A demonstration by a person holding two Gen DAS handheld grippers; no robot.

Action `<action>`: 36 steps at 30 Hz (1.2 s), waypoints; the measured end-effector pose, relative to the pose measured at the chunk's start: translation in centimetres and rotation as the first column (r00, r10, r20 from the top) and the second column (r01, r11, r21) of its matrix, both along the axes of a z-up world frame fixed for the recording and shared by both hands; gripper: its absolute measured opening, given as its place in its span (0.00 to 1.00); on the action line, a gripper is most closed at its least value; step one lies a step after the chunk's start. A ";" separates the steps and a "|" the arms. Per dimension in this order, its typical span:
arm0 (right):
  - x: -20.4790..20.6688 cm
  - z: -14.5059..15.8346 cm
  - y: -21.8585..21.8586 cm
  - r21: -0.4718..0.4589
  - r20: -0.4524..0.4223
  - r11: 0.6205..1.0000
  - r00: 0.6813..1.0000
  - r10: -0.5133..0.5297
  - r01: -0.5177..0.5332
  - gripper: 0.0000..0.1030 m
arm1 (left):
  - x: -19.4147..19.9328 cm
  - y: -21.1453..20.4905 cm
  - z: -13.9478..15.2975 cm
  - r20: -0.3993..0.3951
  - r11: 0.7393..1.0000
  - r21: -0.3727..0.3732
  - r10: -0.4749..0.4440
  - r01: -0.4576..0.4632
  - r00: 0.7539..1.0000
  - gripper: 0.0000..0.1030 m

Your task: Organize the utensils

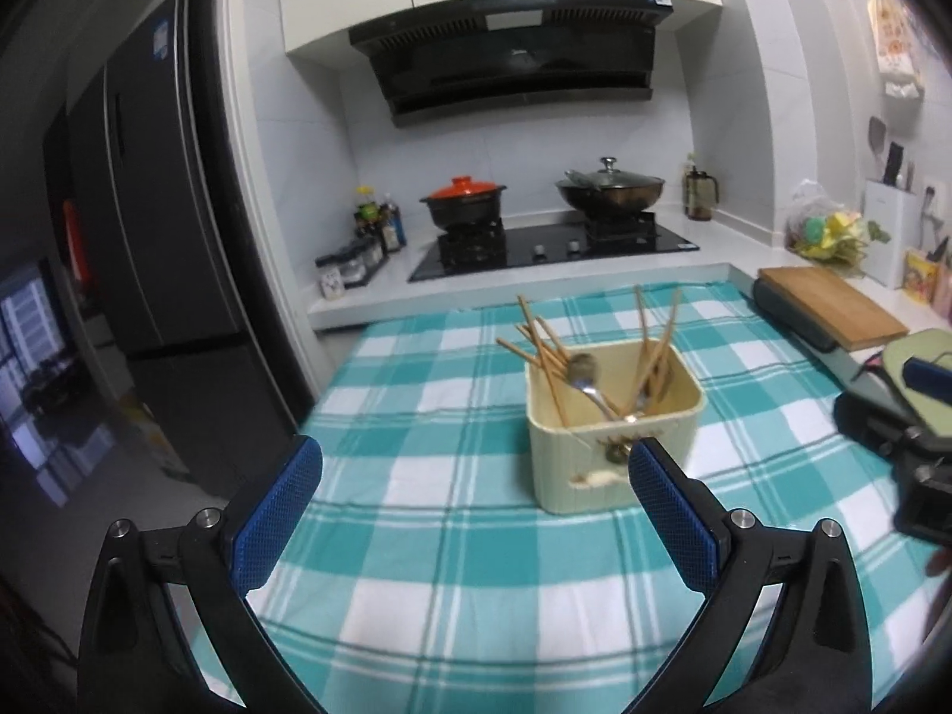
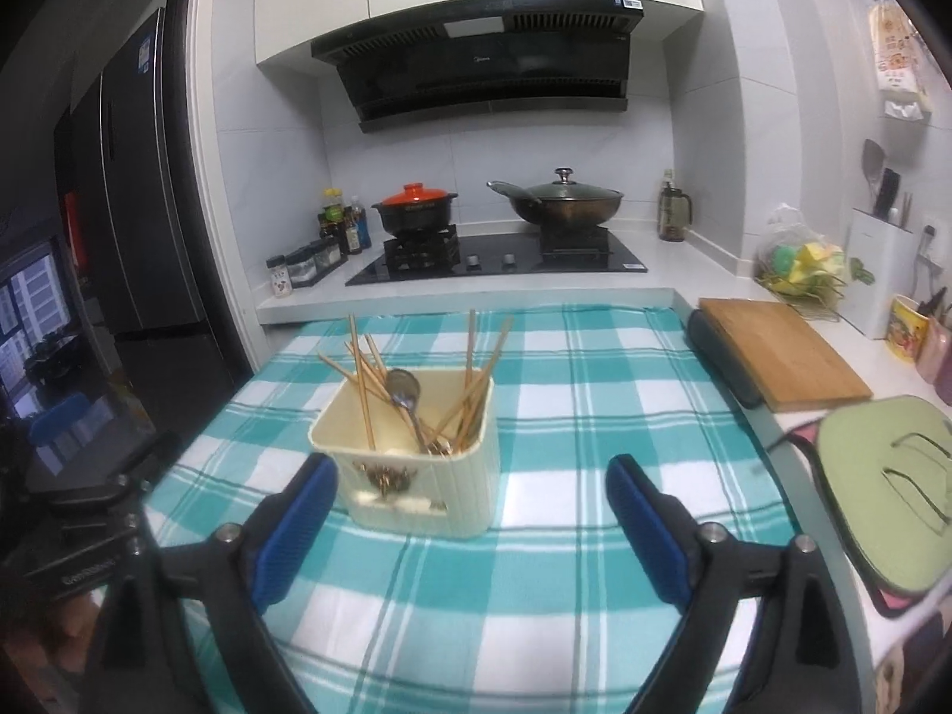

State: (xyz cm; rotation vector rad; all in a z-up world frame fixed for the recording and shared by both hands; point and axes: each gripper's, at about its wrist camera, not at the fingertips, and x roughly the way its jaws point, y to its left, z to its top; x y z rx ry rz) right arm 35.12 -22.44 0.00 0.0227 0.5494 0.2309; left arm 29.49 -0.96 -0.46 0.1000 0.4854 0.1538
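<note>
A cream plastic utensil holder (image 1: 613, 440) (image 2: 416, 476) stands on the teal checked tablecloth (image 1: 452, 535) (image 2: 565, 565). Several wooden chopsticks (image 1: 541, 345) (image 2: 363, 381) and metal spoons (image 1: 586, 381) (image 2: 407, 398) stand inside it. My left gripper (image 1: 473, 464) is open and empty, just short of the holder and to its left. My right gripper (image 2: 473, 482) is open and empty, with the holder just beyond its left finger. The right gripper's body also shows at the right edge of the left wrist view (image 1: 916, 476).
A wooden cutting board (image 1: 833, 303) (image 2: 779, 351) and a green mat (image 2: 880, 494) lie on the right counter. A stove with a red-lidded pot (image 1: 464, 202) (image 2: 416, 208) and a wok (image 1: 610, 187) (image 2: 565, 199) is at the back. A dark fridge (image 1: 149, 208) stands at the left.
</note>
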 end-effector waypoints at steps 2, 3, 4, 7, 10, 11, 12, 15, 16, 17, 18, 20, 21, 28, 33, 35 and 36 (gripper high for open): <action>-1.2 -0.2 0.0 -0.029 -0.004 1.000 1.000 -0.008 0.008 0.93 | -1.2 0.1 -0.1 -0.023 0.999 -0.033 -0.006 0.005 1.000 1.00; -2.0 -0.3 0.1 -0.040 -0.003 0.999 1.000 -0.008 0.008 0.93 | -1.6 0.2 -0.2 -0.034 0.999 -0.039 -0.005 0.003 0.999 1.00; -2.5 -0.3 0.2 -0.050 -0.003 0.999 1.000 -0.004 0.004 0.93 | -2.0 0.2 -0.4 -0.052 0.999 -0.041 0.002 -0.004 0.999 1.00; -4.3 -0.3 0.5 -0.067 0.006 0.998 1.000 0.015 -0.014 0.93 | -3.1 0.0 -0.8 -0.074 0.999 -0.046 -0.014 0.010 0.997 1.00; -6.1 0.1 0.9 -0.073 0.014 0.996 0.999 0.042 -0.041 0.93 | -4.1 -0.2 -0.8 -0.083 0.998 -0.058 -0.034 0.030 0.996 1.00; -6.8 0.3 1.0 -0.073 0.012 0.996 0.999 0.047 -0.046 0.93 | -4.4 -0.1 -0.7 -0.080 0.998 -0.061 -0.038 0.033 0.996 1.00; -7.3 0.5 1.1 -0.075 0.014 0.996 0.999 0.048 -0.047 0.93 | -4.6 -0.1 -0.5 -0.077 0.998 -0.060 -0.037 0.033 0.996 1.00; -8.5 1.0 1.4 -0.080 0.024 0.996 0.999 0.038 -0.036 0.93 | -5.0 0.2 0.0 -0.067 0.998 -0.060 -0.034 0.030 0.997 1.00; -8.8 1.2 1.4 -0.082 0.025 0.996 0.999 0.032 -0.030 0.93 | -5.2 0.3 0.1 -0.064 0.998 -0.064 -0.032 0.028 0.997 1.00; -9.1 1.3 1.5 -0.084 0.026 0.996 0.999 0.027 -0.025 0.93 | -5.3 0.4 0.2 -0.064 0.997 -0.068 -0.030 0.026 0.997 1.00; -9.3 1.4 1.5 -0.084 0.026 0.996 0.999 0.027 -0.025 0.93 | -5.4 0.5 0.2 -0.066 0.997 -0.073 -0.029 0.024 0.997 1.00; -9.6 1.5 1.6 -0.081 0.018 0.996 0.999 0.033 -0.032 0.93 | -5.6 0.8 0.2 -0.069 0.997 -0.078 -0.025 0.020 0.997 1.00; -9.7 1.6 1.7 -0.080 0.014 0.996 0.999 0.034 -0.033 0.93 | -5.7 0.8 0.2 -0.070 0.997 -0.077 -0.023 0.017 0.997 1.00; -10.7 2.0 2.1 -0.071 0.037 0.996 0.998 0.058 -0.055 0.93 | -6.0 1.3 0.4 -0.070 0.997 -0.078 -0.002 -0.004 0.998 1.00; -10.8 2.3 2.0 -0.065 0.048 0.997 0.997 0.053 -0.050 0.93 | -6.2 1.6 0.7 -0.059 0.997 -0.079 0.009 -0.014 0.998 1.00; -10.7 2.2 1.9 -0.058 0.042 0.997 0.998 0.056 -0.054 0.93 | -6.2 1.6 0.8 -0.061 0.997 -0.080 0.004 -0.009 0.998 1.00; -10.7 2.1 1.9 -0.059 0.039 0.997 0.998 0.058 -0.055 0.93 | -6.3 1.6 0.8 -0.060 0.997 -0.080 0.004 -0.009 0.998 1.00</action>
